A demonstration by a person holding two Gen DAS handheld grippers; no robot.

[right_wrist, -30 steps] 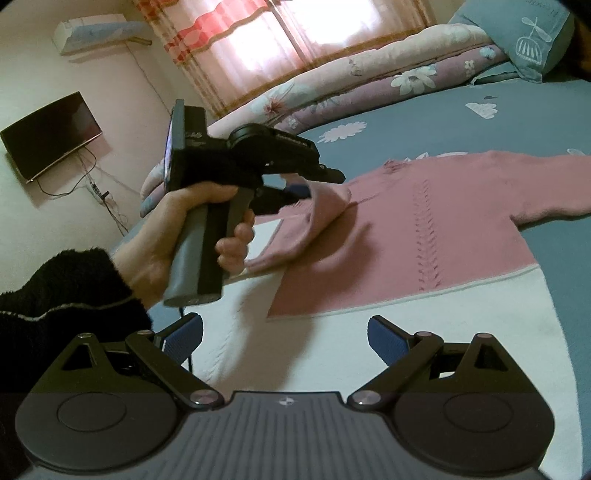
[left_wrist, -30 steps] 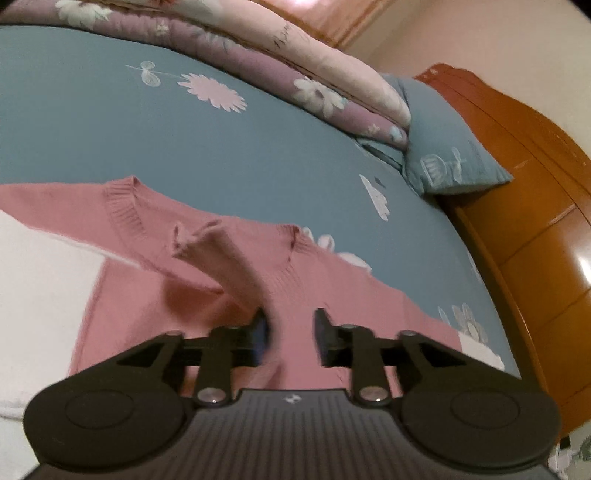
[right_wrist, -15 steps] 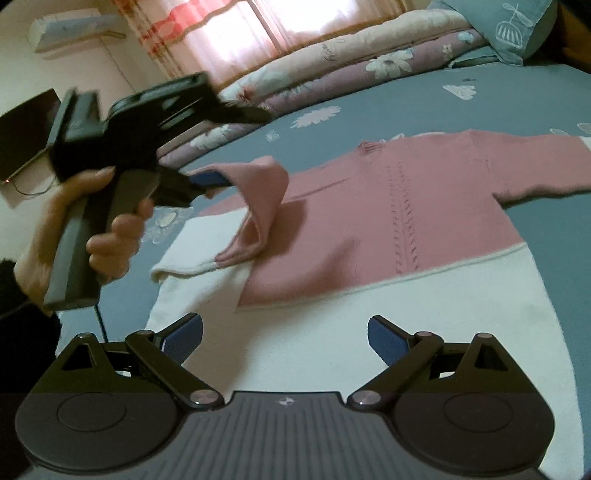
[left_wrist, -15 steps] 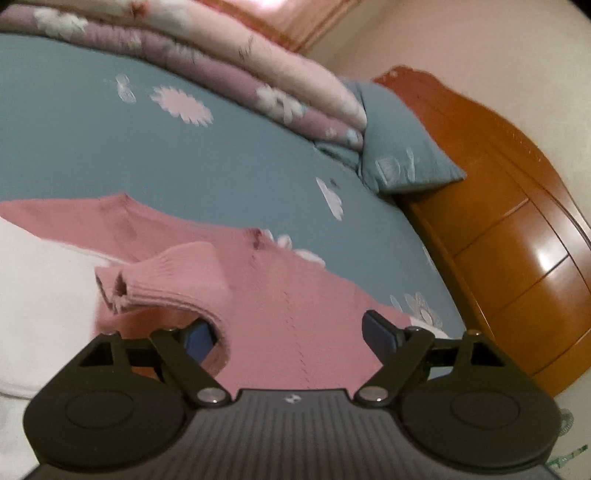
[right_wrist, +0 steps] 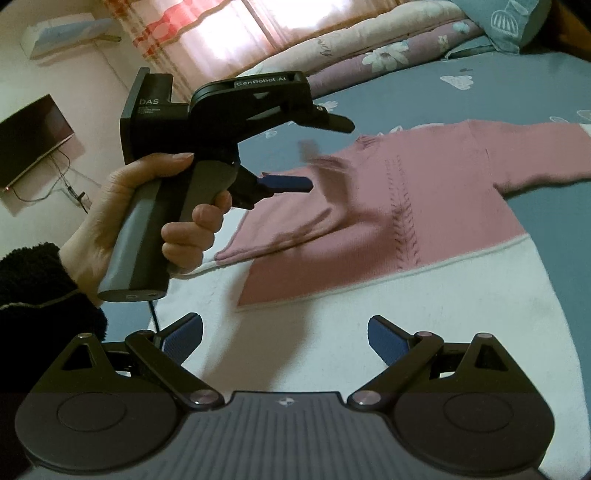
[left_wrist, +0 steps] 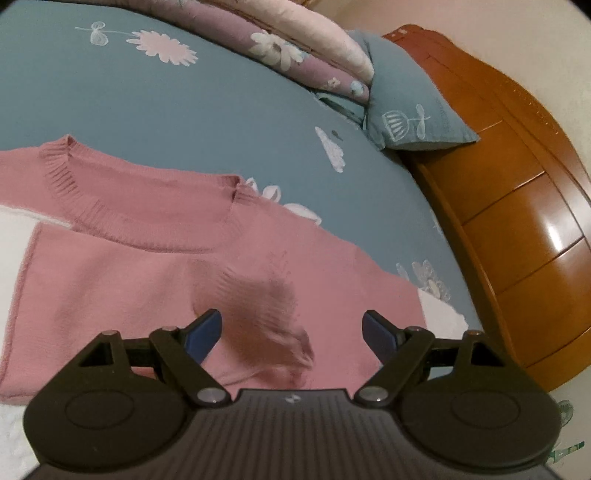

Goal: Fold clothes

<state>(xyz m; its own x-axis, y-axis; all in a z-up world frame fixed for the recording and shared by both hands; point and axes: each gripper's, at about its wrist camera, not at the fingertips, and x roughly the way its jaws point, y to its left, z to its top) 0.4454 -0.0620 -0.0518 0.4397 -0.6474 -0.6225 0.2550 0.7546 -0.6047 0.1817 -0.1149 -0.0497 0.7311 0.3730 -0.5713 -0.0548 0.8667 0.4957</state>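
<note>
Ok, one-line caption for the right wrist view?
Left gripper open above the pink sweater, a blurred sleeve dropping free; right gripper open over its white hem.

Left gripper (right_wrist: 325, 155): jaws just sprung wide, nothing pinched.
Left hand (right_wrist: 147, 218): wrapped round the handle.
Right gripper (right_wrist: 284, 338): jaws spread, empty.

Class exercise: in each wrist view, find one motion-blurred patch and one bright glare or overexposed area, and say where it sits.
Left wrist view: the sleeve is smeared between the open jaws; glare streaks the headboard. Right wrist view: the sleeve blurs beside the left gripper; the curtained window is blown out.
</note>
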